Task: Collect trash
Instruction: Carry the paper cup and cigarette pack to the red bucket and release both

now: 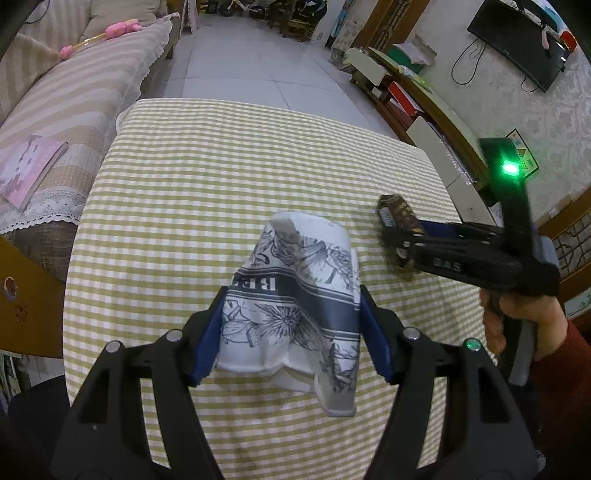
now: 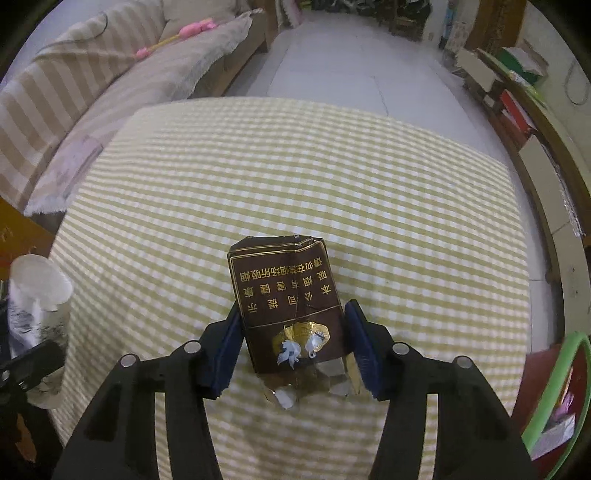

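Cup (image 1: 295,295) sits crushed btwn the blue pads (image 1: 208,339) of the left gripper (image 1: 290,338), jaws clamped on it, held over the checked cloth (image 1: 258,158). Right gripper (image 2: 291,349) pinches a brown cig pack (image 2: 286,295) w/ gold lettering (torn foil at its near end), also above the cloth, prob. not touching it. Farther left: striped sofa (image 1: 74,96) w/ a pink toy (image 1: 122,29) and a book (image 1: 27,168). Far right, a TV (image 1: 521,40) on the wall.
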`<state>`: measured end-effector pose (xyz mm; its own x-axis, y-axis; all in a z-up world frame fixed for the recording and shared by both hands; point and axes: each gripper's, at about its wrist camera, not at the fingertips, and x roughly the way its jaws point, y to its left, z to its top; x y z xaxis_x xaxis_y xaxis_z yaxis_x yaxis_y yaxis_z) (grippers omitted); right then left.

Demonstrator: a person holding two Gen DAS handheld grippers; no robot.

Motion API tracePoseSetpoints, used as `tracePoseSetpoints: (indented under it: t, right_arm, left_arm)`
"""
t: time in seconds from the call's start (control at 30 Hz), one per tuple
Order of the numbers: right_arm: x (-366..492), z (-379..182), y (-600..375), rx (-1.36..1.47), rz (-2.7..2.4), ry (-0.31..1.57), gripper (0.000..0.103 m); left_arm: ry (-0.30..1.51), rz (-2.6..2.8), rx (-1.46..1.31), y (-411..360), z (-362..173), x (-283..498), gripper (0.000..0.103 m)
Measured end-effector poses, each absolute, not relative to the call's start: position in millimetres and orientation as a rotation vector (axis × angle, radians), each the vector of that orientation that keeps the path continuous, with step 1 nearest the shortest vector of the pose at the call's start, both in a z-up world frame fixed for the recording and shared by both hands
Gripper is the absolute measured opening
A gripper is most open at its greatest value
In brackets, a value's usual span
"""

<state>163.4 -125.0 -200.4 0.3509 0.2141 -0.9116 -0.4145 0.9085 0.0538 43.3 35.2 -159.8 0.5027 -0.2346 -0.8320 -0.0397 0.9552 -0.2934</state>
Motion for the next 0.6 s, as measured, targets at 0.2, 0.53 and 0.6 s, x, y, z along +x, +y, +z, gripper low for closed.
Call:
tracePoseSetpoints:
  t: [0.2, 0.53, 0.6]
  right_arm:
    - [118.4, -166.8, -146.5, -0.163, 0.379, 1.051, 0.053]
    - [59.8, -126.0, -194.9, 0.022, 0.284, 0.967, 0.053]
    - [50.2, -118.9, -205.6, 0.072, 0.256, 0.950, 0.053]
  left_arm:
    - [1.028, -0.120, -0.291, 27.6, -154.5, 45.2, 0.064]
    - [0.954, -0.142, -0.238, 5.8, -122.1, 33.4, 0.064]
    - [0.937, -0.147, -0.227, 1.7, -115.6, 32.0, 0.064]
